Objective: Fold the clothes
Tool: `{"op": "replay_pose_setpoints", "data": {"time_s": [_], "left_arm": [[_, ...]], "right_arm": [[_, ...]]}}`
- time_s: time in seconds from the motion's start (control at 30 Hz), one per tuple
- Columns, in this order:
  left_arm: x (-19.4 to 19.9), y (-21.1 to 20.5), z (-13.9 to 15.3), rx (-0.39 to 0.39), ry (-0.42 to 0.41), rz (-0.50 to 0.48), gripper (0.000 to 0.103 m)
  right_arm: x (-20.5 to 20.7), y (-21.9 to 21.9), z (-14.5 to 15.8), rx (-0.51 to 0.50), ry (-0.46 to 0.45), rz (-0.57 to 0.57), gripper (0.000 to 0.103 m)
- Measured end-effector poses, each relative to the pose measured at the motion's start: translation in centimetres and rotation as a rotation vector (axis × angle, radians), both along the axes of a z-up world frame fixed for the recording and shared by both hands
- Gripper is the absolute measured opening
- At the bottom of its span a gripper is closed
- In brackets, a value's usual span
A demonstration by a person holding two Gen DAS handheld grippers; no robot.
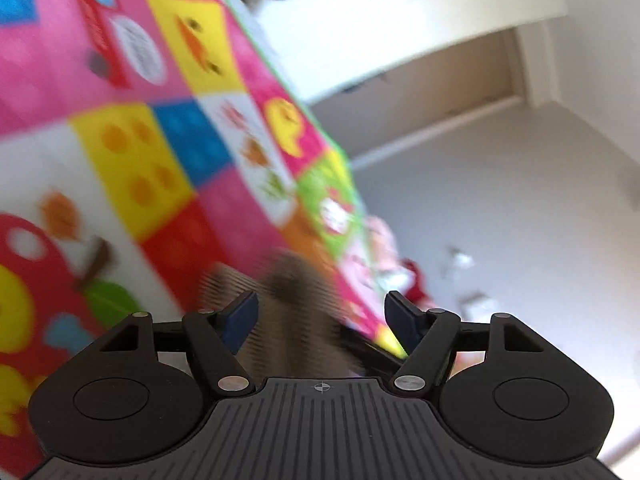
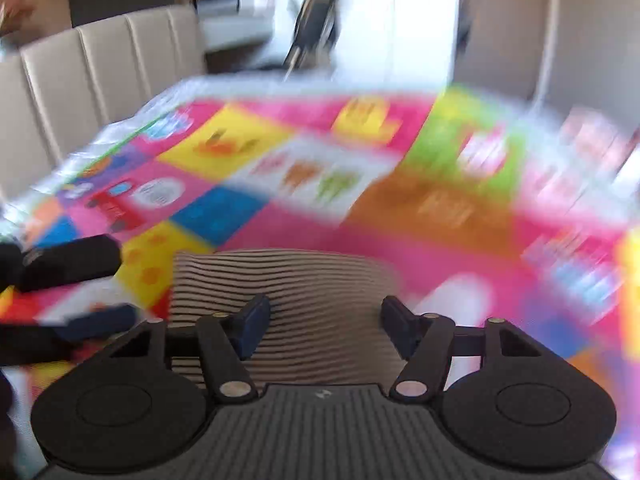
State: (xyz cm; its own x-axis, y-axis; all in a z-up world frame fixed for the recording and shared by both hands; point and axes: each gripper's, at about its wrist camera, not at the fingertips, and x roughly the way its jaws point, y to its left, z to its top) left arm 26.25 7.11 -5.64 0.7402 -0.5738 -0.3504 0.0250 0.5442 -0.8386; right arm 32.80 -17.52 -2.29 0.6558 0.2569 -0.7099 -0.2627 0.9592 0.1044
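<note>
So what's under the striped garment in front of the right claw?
The striped garment lies on the colourful play mat, with pink and yellow squares showing around its edges. What the mat shows directly beneath the cloth is covered.

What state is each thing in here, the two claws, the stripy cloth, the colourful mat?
Left gripper: open, nothing clamped.
Right gripper: open, nothing clamped.
Striped garment: lying on the mat, rippled, reaching in between the right gripper's fingers, not gripped.
Play mat: spread flat.
Small clothes pile: heaped beside the mat's edge, blurred.
</note>
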Motion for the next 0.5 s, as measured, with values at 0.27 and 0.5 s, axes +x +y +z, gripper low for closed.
{"op": "replay_pose_setpoints", "data": {"time_s": [0.27,0.5], "left_arm": [[1.6,-1.1,-0.9,-0.015,0.017,-0.069,0.074],[1.3,-2.6,-0.4,0.173,0.048,-0.075,0.067]], "right_arm": [[2.7,-5.1,0.2,0.219,0.09,-0.036,0.078],[-1.3,-9.8,-3.1,0.291,0.161,-0.108,0.081]]}}
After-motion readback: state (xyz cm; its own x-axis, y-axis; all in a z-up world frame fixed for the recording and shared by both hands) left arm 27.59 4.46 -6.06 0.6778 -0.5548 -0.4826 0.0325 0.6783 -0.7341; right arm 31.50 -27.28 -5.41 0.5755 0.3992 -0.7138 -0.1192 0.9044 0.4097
